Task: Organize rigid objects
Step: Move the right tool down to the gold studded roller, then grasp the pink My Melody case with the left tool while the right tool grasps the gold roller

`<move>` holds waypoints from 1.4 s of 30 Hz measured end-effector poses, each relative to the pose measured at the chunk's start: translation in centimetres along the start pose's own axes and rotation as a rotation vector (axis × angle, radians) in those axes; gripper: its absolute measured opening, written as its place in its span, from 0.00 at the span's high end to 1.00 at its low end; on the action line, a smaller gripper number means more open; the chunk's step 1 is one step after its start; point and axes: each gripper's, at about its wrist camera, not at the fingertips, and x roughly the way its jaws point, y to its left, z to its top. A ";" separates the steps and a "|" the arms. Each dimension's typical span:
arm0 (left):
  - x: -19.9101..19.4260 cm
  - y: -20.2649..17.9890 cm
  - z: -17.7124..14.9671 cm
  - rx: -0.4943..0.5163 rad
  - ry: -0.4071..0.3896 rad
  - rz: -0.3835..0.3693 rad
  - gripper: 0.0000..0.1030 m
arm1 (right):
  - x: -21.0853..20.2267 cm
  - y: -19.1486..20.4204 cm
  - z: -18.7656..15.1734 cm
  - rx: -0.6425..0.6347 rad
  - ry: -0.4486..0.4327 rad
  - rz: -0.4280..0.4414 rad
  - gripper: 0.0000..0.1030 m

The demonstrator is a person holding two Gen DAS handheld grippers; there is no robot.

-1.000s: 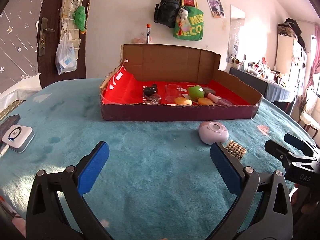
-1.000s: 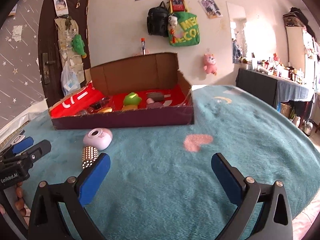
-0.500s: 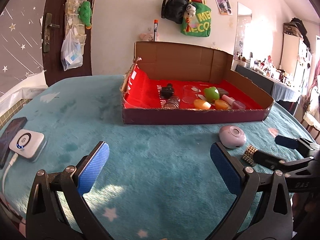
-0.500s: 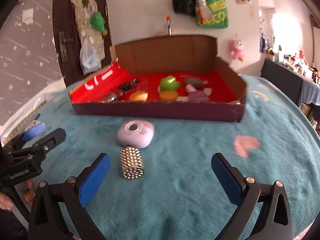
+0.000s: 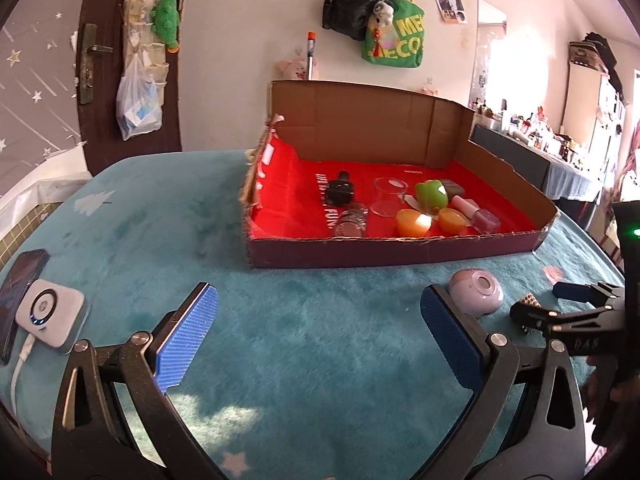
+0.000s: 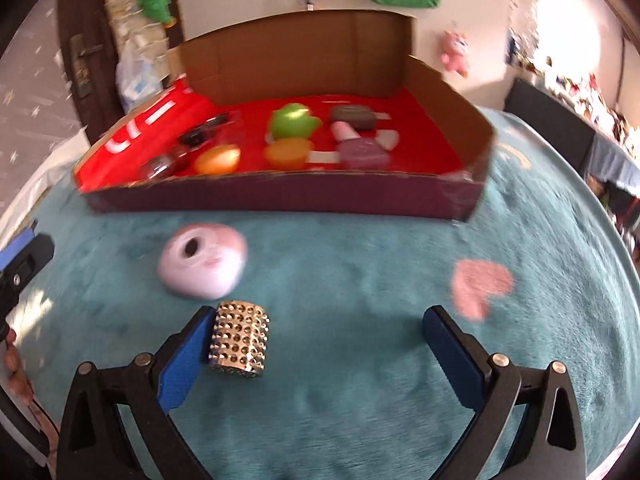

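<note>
A shallow cardboard box (image 5: 392, 254) lined in red holds a green toy (image 5: 431, 197), orange pieces, a glass cup and small bottles. On the teal blanket in front of it lie a lilac round case (image 6: 202, 260) and a gold studded cylinder (image 6: 239, 345). My right gripper (image 6: 316, 328) is open and low over the blanket, and the cylinder lies between its fingers, right against the left finger (image 6: 188, 352). My left gripper (image 5: 320, 304) is open over bare blanket with nothing between its fingers. In the left wrist view the lilac case (image 5: 476, 294) sits at the right and the right gripper (image 5: 538, 301) mostly hides the cylinder.
A white square device (image 5: 50, 314) on a cable and a dark phone (image 5: 20, 284) lie at the blanket's left edge. A pink heart patch (image 6: 480, 284) marks the blanket to the right. The box's tall back flap (image 6: 296, 56) stands behind its contents.
My right gripper has swung left and moved in low until the studded cylinder lies inside its open fingers. My left gripper has shifted left, away from the box.
</note>
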 end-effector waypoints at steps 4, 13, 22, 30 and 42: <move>1.0 -1.4 0.6 0.023 0.021 -0.027 0.00 | 0.2 -1.5 0.5 0.021 0.007 0.008 0.00; 3.4 -4.4 1.4 0.063 0.082 -0.096 0.00 | 0.1 -2.4 0.9 -0.027 0.008 0.051 0.00; 5.6 -7.0 2.0 0.081 0.163 -0.151 0.00 | -0.4 -3.4 0.6 -0.071 0.005 0.153 0.00; 7.4 -9.6 2.0 0.145 0.239 -0.190 0.00 | -1.1 -3.9 -0.4 -0.104 -0.009 0.192 0.00; 7.6 -8.1 1.5 0.172 0.272 -0.131 0.00 | -1.5 -4.1 -0.6 -0.092 -0.024 0.228 0.00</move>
